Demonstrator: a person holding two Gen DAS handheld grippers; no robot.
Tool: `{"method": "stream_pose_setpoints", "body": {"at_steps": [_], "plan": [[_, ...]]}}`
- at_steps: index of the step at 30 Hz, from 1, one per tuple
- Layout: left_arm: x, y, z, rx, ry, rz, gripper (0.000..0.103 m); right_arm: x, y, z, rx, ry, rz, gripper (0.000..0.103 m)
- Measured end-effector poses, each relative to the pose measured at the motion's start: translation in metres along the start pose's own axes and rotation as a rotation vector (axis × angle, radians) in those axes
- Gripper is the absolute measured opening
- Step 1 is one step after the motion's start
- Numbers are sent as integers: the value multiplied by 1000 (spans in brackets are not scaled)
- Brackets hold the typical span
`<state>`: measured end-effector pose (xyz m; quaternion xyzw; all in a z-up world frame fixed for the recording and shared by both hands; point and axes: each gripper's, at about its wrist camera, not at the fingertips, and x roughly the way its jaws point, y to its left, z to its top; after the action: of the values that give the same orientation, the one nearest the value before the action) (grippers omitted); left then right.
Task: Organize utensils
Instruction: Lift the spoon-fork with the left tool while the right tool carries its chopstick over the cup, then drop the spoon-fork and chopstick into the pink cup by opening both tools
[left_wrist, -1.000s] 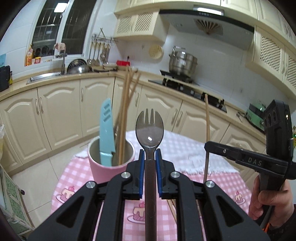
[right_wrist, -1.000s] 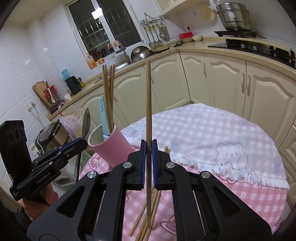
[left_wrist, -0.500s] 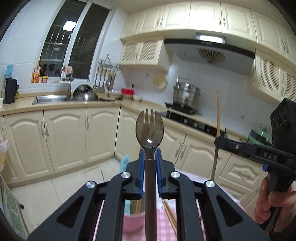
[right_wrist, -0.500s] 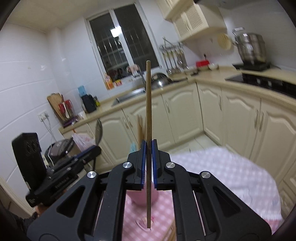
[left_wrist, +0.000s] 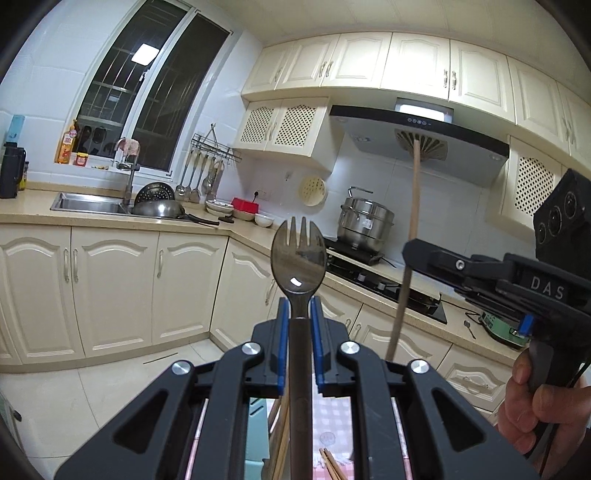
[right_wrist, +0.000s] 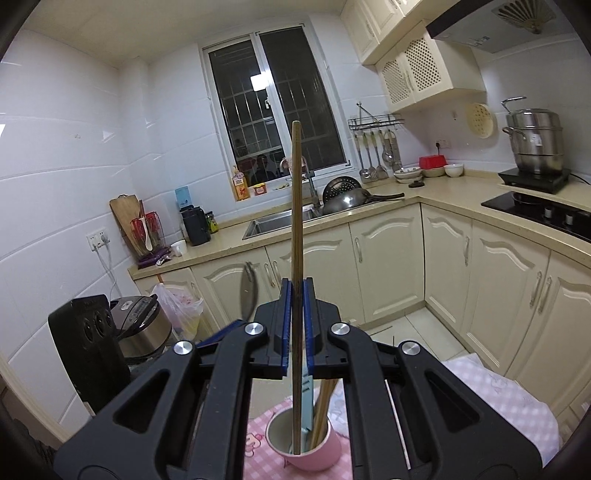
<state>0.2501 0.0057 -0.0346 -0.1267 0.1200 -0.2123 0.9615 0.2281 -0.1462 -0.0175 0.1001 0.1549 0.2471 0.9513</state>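
my left gripper (left_wrist: 298, 314) is clamped tight on a smooth dark spork (left_wrist: 297, 254), its blue pads pinching the flat handle, tines up. my right gripper (right_wrist: 295, 314) pinches a thin round wooden chopstick (right_wrist: 295, 236), upright, its lower tip inside the pink cup (right_wrist: 306, 445) just below the fingers. only the right view shows the cup's rim, with more chopsticks and a pale blue knife in it, on the pink checked cloth (right_wrist: 258, 461). the left view shows loose chopsticks (left_wrist: 330, 467) below.
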Motion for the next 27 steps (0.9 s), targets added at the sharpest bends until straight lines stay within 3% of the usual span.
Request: {"method": "stream_pose_setpoints", "body": {"at_steps": [15, 23, 24, 26, 27], "plan": [[25, 19, -30, -48, 14, -16, 11, 48, -4, -24, 21, 59, 4, 7], [38, 20, -48, -14, 46, 9, 12, 59, -10, -40, 35, 102, -6, 7], [41, 22, -52, -11, 64, 12, 13, 61, -13, -43, 45, 117, -5, 8], [42, 25, -58, -7, 95, 19, 28, 61, -17, -47, 66, 138, -4, 9], [41, 27, -58, -9, 96, 24, 41, 60, -19, -49, 76, 143, -9, 15]]}}
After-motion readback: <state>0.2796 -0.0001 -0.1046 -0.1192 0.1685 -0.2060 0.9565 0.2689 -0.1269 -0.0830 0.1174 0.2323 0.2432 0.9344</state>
